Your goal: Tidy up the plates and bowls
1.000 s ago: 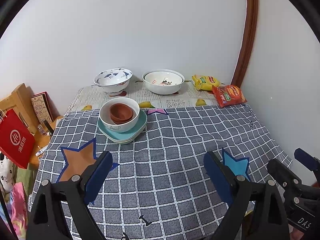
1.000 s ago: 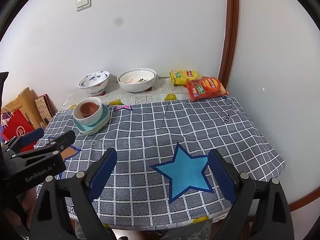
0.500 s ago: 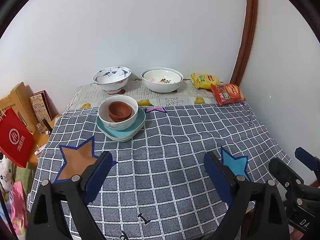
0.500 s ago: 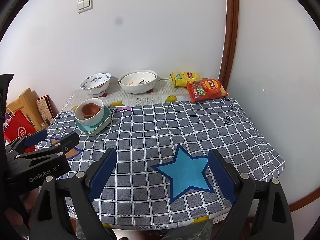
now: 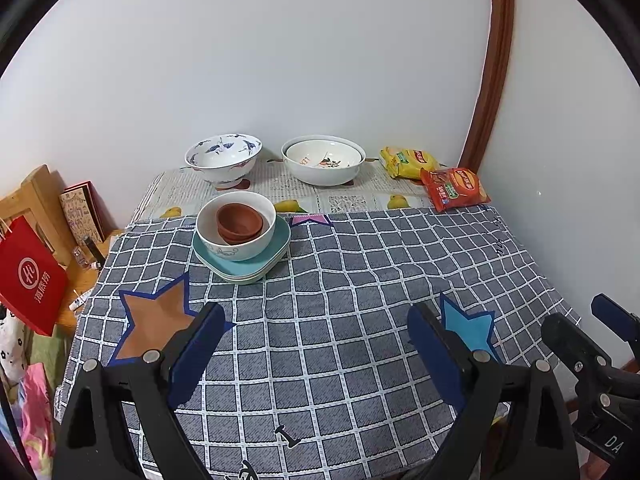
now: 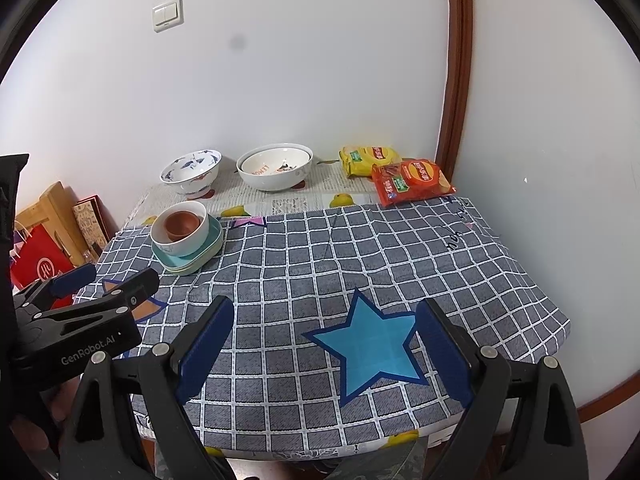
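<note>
Both the left hand-held gripper (image 5: 312,344) and right hand-held gripper (image 6: 324,340) are held wide apart and empty at the table's (image 5: 360,280) near edge; the nested stack (image 5: 240,236) is apparently finished.

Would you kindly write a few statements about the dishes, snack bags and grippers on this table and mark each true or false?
1. The brown bowl sits inside the white bowl. True.
2. The white bowl rests on stacked teal plates. True.
3. The left gripper is shut on a plate. False: it is open and empty.
4. The red snack bag lies on the blue star. False: it lies at the far edge, apart from it.
5. The right gripper is open. True.
</note>
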`<state>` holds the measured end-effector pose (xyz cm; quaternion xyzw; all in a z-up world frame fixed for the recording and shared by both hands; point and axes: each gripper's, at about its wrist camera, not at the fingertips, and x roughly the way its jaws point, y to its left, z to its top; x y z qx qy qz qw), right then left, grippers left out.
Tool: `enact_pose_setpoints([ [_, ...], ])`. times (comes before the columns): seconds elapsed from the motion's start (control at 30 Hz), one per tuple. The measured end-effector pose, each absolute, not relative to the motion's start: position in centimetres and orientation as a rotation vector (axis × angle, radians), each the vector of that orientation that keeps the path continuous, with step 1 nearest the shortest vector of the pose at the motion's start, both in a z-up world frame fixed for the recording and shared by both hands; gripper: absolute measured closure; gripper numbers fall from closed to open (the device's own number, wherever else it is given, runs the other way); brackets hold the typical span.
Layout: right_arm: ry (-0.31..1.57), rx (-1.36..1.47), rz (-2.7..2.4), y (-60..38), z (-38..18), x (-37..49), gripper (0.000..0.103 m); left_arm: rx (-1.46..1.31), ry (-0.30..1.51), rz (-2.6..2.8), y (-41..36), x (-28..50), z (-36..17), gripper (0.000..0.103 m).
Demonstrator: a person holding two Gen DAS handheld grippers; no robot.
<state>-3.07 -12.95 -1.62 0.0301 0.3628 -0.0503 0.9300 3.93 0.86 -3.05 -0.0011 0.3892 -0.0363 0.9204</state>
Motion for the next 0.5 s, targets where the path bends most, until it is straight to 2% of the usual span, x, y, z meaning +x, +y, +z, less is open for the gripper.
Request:
enact_pose_setpoints([
  [0.5,0.743,0.055,-0.103,-12.91,-1.40,-2.31,0.012,0.003,0.799,-0.065,0.89,4.14,-2.81,0.009],
])
